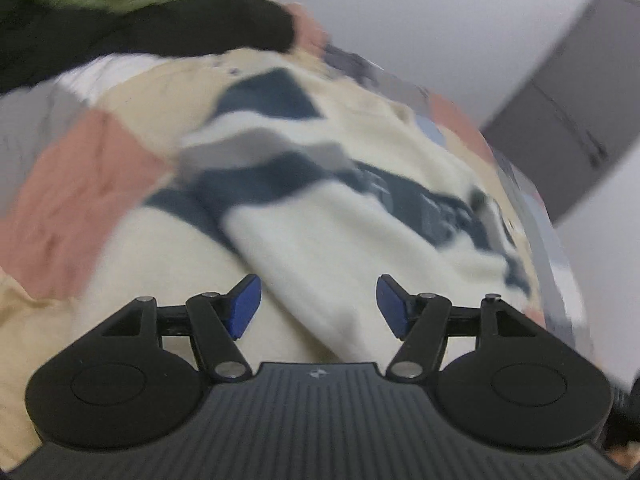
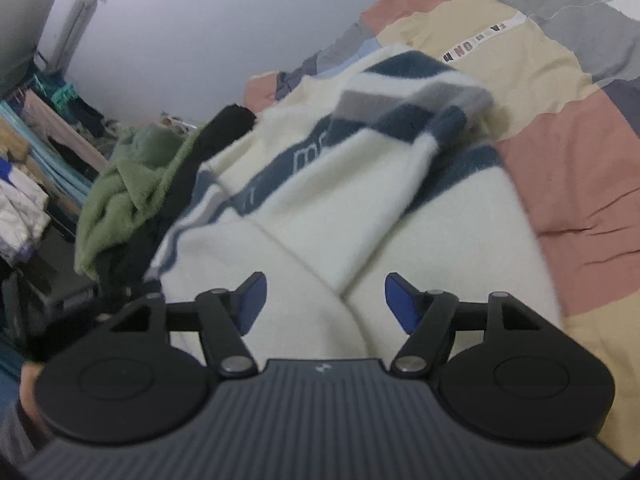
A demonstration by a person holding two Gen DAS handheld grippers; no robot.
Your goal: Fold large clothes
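Observation:
A fluffy cream sweater (image 1: 360,232) with navy and grey stripes lies spread on a patchwork bedspread (image 1: 80,184). In the left wrist view the picture is blurred; my left gripper (image 1: 318,300) hovers over the cream cloth with its blue pads wide apart and nothing pressed between them. In the right wrist view the same sweater (image 2: 304,220) has a striped sleeve (image 2: 400,140) laid across its body. My right gripper (image 2: 325,300) stands open just over the sweater's near part, its pads clear of the cloth.
A green garment (image 2: 132,184) and a black one (image 2: 192,168) lie heaped at the bed's left edge. Hanging clothes (image 2: 32,160) crowd the far left. The bedspread (image 2: 580,184) stretches to the right. A grey cabinet (image 1: 568,120) stands against the wall.

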